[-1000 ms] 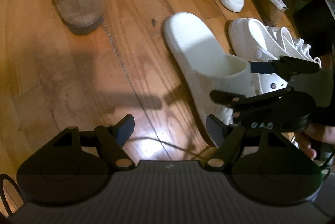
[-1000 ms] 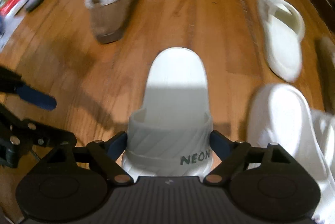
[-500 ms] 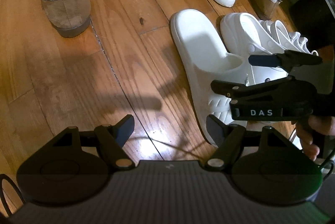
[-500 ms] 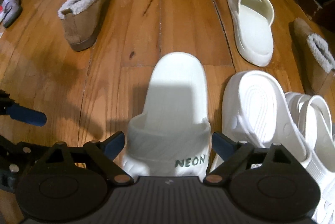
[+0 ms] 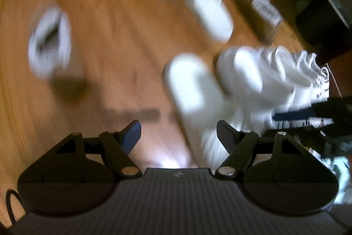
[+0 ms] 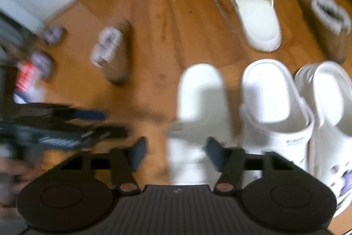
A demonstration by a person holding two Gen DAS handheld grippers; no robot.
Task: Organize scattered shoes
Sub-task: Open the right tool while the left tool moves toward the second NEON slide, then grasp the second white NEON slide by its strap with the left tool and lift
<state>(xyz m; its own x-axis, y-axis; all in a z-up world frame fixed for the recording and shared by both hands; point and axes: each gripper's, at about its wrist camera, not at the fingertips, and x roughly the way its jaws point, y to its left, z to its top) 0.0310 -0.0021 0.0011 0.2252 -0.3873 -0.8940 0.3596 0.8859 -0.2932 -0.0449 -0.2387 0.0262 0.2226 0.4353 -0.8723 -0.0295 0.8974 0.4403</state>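
Right claw [image 6: 173, 152] has just been narrowing, with nothing pinched: the white slide [image 6: 198, 107] sits on the floor [image 6: 154, 15] just ahead, beside the white clogs [image 6: 275, 103]. Left claw [image 5: 178, 136] hangs wide and empty. That slide looks light, foamy, a bit springy; its strap seems the best bite. Its mate [image 6: 255, 15] lies farther off. Motion blur smears everything, and the fleece boot [image 5: 50, 43] is barely readable.

open floor [image 6: 154, 26] centre-left | white slides [image 6: 275, 92] crowd right | fleece boot [image 6: 114, 54] left
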